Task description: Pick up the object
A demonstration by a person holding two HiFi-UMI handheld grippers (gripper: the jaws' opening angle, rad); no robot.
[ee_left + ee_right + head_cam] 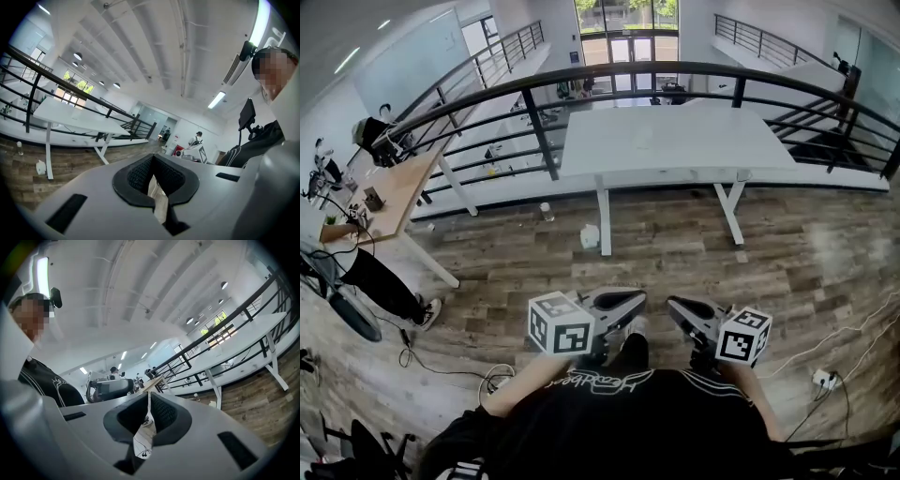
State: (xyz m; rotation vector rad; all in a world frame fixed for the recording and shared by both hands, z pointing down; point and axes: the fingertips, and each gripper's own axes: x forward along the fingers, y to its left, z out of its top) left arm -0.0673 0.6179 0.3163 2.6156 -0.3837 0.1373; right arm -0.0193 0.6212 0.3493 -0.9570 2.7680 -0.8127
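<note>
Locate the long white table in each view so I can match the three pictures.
Head view: the long white table lies top centre, in front of the black railing.
Left gripper view: the table is at the left, at mid-height.
Right gripper view: the table is at the right, slanting up toward the edge.
Shared landmark: the small white object on the floor beside one table leg.

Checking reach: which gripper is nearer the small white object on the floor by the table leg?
Left, going by the head view. The left gripper is held below and slightly right of the white object; the right gripper is farther right.
</note>
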